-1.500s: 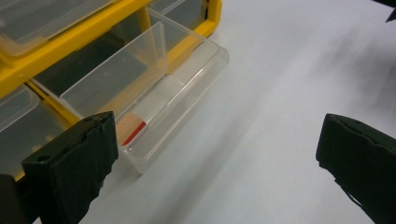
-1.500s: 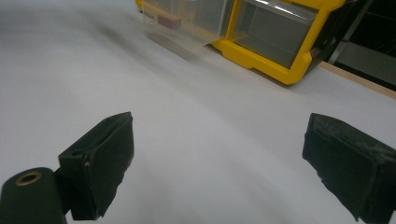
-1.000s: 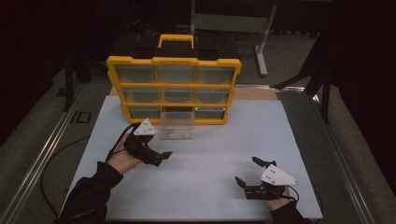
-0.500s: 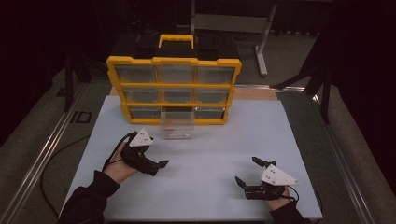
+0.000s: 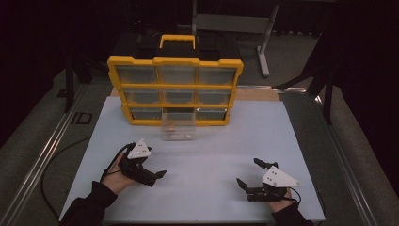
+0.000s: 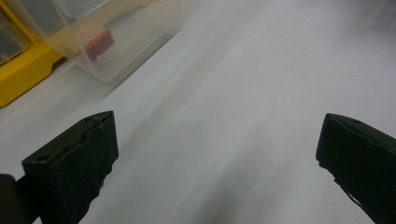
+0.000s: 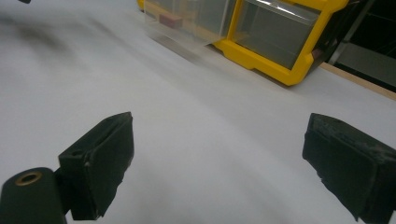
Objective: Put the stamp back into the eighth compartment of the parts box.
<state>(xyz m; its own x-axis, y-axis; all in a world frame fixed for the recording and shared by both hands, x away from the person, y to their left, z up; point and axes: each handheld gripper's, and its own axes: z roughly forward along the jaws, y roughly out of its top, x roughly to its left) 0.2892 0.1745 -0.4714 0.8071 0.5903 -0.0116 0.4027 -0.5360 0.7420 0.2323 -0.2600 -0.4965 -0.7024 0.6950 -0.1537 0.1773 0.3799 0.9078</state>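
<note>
Low over the white table (image 5: 207,155), left claw (image 5: 157,175) and right claw (image 5: 247,173) both gape wide, holding nothing.

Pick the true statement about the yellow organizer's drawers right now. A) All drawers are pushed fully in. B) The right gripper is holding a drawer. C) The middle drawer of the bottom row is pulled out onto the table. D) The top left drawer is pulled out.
C: the clear drawer juts forward from the middle of the bottom row of the yellow organizer over the white table, while the other drawers sit flush and both grippers are open and apart from it.
</note>
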